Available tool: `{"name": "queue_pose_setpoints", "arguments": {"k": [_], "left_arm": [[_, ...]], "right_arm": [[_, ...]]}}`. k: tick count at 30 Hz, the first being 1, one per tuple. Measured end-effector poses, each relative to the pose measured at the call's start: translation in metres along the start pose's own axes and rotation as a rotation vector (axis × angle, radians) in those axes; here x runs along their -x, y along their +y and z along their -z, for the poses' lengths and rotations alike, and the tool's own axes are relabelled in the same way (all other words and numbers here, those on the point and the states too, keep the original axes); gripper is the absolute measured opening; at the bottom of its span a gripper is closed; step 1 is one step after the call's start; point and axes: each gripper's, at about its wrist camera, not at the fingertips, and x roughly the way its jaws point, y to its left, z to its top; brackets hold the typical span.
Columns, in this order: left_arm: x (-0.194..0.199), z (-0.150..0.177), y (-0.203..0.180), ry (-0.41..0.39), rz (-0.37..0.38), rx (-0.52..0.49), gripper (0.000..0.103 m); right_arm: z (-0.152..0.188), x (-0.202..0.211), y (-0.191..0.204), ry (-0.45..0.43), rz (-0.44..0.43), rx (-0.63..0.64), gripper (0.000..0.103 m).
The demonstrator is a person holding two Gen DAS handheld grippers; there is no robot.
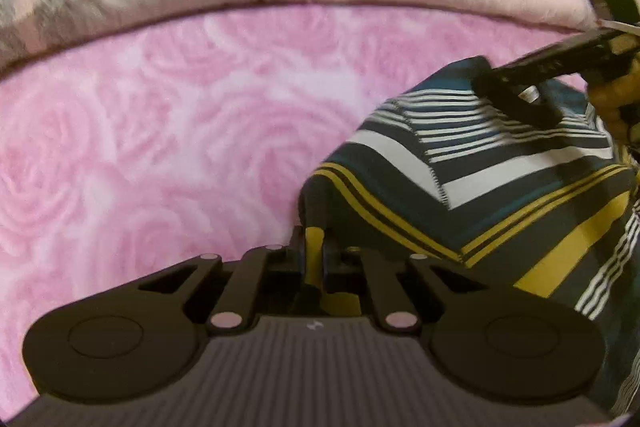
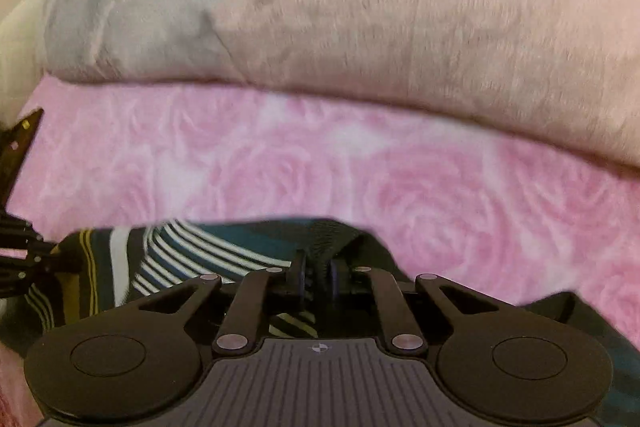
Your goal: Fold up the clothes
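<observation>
Plush rose-embossed pink blanket point(image 1: 168, 131) w/ striped knit garment point(image 1: 500, 187), L gripper point(image 1: 315, 247) & R gripper point(image 2: 319, 277) jaws both pinched on its folds.

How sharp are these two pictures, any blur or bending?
Left wrist view: striped garment fairly sharp, right gripper smeared at the right edge, bedspread edge bowed by the fisheye. Right wrist view: softer overall, pillow streaked with motion blur.

My left gripper point(image 1: 314, 247) is matte black, with silver rivets on its linkages, round side discs and a ribbed grey base; my right gripper point(image 2: 319, 277) matches.
</observation>
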Motion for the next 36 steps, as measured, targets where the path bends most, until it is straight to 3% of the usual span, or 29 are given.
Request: {"name": "queue_pose_setpoints", "arguments": {"k": [2, 3, 7, 9, 13, 15, 20, 22, 26, 30, 36], "left_arm": [[0.009, 0.006, 0.005, -0.013, -0.015, 0.017, 0.028], [0.014, 0.010, 0.009, -0.020, -0.024, 0.026, 0.034], [0.045, 0.038, 0.032, -0.033, -0.071, 0.073, 0.041], [0.061, 0.055, 0.045, -0.032, -0.104, 0.100, 0.037], [0.087, 0.103, 0.086, 0.042, -0.239, 0.177, 0.033], [0.100, 0.130, 0.108, 0.077, -0.317, 0.188, 0.037], [0.134, 0.169, 0.132, 0.135, -0.409, 0.203, 0.037], [0.142, 0.178, 0.131, 0.183, -0.465, 0.185, 0.037], [0.160, 0.207, 0.135, 0.164, -0.473, 0.189, 0.037], [0.177, 0.235, 0.135, 0.174, -0.472, 0.180, 0.037], [0.220, 0.253, 0.127, 0.137, -0.436, 0.156, 0.035]], "right_arm": [[0.014, 0.011, 0.002, -0.044, 0.049, -0.024, 0.082], [0.022, 0.016, 0.003, -0.068, 0.074, -0.036, 0.084], [0.064, 0.051, 0.005, -0.151, 0.095, -0.100, 0.084], [0.095, 0.067, 0.007, -0.177, 0.083, -0.135, 0.084], [0.155, 0.087, 0.005, -0.122, 0.122, -0.226, 0.084], [0.188, 0.094, -0.001, -0.080, 0.151, -0.313, 0.084], [0.254, 0.133, -0.004, -0.071, 0.188, -0.440, 0.084], [0.268, 0.139, 0.003, -0.001, 0.259, -0.450, 0.084], [0.300, 0.146, 0.026, 0.061, 0.321, -0.436, 0.084], [0.308, 0.147, 0.062, 0.139, 0.370, -0.398, 0.084], [0.307, 0.168, 0.127, 0.129, 0.303, -0.424, 0.084]]}}
